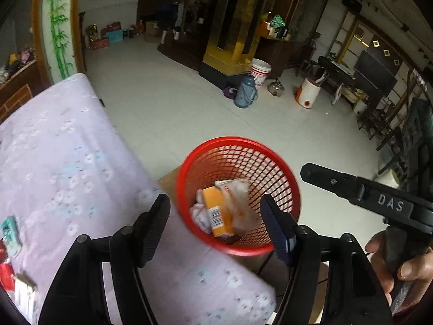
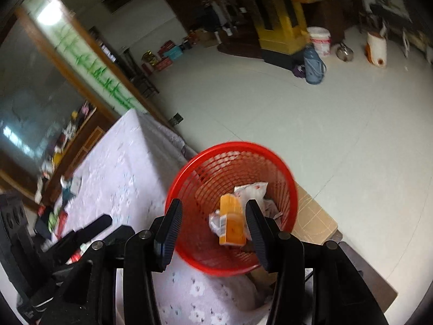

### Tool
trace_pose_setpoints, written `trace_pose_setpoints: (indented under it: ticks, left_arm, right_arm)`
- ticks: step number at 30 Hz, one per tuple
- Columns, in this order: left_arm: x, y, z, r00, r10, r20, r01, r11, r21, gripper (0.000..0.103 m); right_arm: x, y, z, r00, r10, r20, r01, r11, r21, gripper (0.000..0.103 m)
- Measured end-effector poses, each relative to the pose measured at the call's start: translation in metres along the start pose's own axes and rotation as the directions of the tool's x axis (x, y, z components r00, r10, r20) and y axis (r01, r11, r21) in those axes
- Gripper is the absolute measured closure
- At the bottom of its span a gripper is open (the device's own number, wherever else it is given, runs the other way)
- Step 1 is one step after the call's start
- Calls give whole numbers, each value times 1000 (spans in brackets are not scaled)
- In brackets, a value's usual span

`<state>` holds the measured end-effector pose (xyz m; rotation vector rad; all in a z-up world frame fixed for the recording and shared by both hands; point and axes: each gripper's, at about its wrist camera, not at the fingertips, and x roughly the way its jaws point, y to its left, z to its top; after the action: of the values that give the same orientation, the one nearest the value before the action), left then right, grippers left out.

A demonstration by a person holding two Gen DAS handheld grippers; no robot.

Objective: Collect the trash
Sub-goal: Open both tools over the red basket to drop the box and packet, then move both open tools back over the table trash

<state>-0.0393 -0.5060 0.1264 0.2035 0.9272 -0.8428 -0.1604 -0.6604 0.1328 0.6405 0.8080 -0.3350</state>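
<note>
Trash is already gathered in the red mesh basket [image 1: 238, 195], which stands just beside the edge of the table with the lilac flowered cloth [image 1: 67, 162], on what looks like a flattened cardboard sheet [image 2: 316, 216]. Both tools hang above it. The left gripper [image 1: 215, 226] has its jaws spread wide with nothing between them, and through the gap the camera looks straight down into the basket. The right gripper [image 2: 213, 234] is likewise spread and empty, its fingers framing the basket's mouth from a slightly different angle; in the left view it reaches in from the right, held by the person's hand [image 1: 397, 268].

I judge the two are poised over the opening because that is where a dropped item lands cleanly, and the basket sits tight against the table so that pieces travel only a short way from cloth to bin.

Inside lie an orange carton [image 1: 217, 214] with a barcode on one end, a crinkled clear wrapper [image 1: 238, 203] with red print leaning over it, and crumpled white paper [image 1: 199, 214] beneath.

More litter remains on the cloth: small packets [image 1: 12, 235] in teal, red and white at the table's far left, well apart from the basket, so the collecting is probably not finished.
</note>
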Motion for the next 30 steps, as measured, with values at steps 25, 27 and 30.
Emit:
trace_pose_setpoints:
  ticks: [25,27,30]
  left_arm:
    - [-142,131,-141,963,259,76,-251,962,-107,32]
    - [-148,153,-157,964,263,50,-256,960,-113,32]
    - [-155,193,-175,962,273,-5,-271,955,-122,25]
  right_arm:
    - [-13,159,-125,992,-117,39,123,908,-401,43]
    - [-10,166,-131,997,-82,2,77,913,-401,43]
    - [-8,175,-138,998,-36,-45,15,914,-405,43]
